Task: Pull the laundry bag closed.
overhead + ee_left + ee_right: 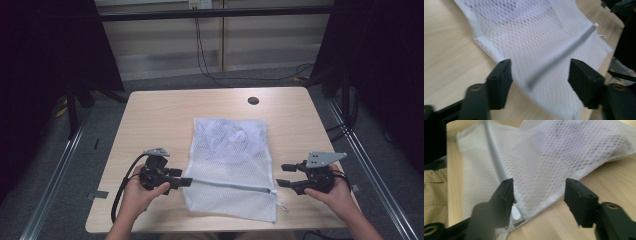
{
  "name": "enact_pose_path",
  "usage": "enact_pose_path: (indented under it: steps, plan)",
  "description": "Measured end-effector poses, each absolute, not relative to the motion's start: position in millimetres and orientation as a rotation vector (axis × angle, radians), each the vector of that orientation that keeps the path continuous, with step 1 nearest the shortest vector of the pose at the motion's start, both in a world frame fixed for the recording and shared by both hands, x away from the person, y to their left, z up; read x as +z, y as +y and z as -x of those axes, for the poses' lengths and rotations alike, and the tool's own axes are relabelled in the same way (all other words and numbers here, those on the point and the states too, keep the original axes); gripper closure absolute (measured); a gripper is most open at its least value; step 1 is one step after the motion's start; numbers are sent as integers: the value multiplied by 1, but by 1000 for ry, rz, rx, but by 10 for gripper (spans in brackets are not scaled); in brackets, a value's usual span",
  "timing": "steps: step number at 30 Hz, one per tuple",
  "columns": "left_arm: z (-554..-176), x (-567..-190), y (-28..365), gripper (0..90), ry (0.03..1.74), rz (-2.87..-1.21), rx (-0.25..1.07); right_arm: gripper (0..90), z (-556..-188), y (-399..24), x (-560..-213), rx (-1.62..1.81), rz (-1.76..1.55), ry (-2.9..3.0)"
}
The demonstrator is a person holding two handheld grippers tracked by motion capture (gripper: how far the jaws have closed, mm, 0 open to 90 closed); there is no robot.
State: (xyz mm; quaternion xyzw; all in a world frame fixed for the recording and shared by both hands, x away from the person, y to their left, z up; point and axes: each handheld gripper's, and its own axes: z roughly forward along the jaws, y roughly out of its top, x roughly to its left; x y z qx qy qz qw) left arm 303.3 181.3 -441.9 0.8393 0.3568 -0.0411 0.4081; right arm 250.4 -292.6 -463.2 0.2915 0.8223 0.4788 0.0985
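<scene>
While flat, one mesh bag (pixel 230 165)

Both grippers low at the bag's near end, jaws parted.

The left gripper (pixel 184 181), in the left hand (pixel 142 192), points right at the bag (pixel 230 150); the right gripper (pixel 283 176), in the right hand (pixel 332 192), points left at its opposite edge. Forearms flank it.

Place: we take it for a lab recording bay | Signs: we see a bare wooden table (pixel 150 115) hemmed by black curtains (pixel 45 60) | we note metal floor rails (pixel 55 175) | cables (pixel 205 60) hang from a wall socket (pixel 199 4) onto grey carpet (pixel 165 82)
</scene>
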Motion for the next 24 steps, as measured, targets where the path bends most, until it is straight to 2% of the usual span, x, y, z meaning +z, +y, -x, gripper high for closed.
enact_pose_path:
  steps: [2, 7, 13, 24]
  plan:
    - [-303, -442, 183, 205, 883, -2121, -72, 268, -250, -295, -462, 1404, -884, 2403]
    - [-302, -442, 185, 137, 869, -2145, 14, 157, -251, -300, -460, 1400, -921, 2348]
    - [-303, -442, 188, 128, 872, -2145, 84, 120, -251, -305, -460, 1388, -947, 2327]
    - [-305, -442, 189, 124, 875, -2139, 116, 74, -248, -314, -460, 1396, -988, 2285]
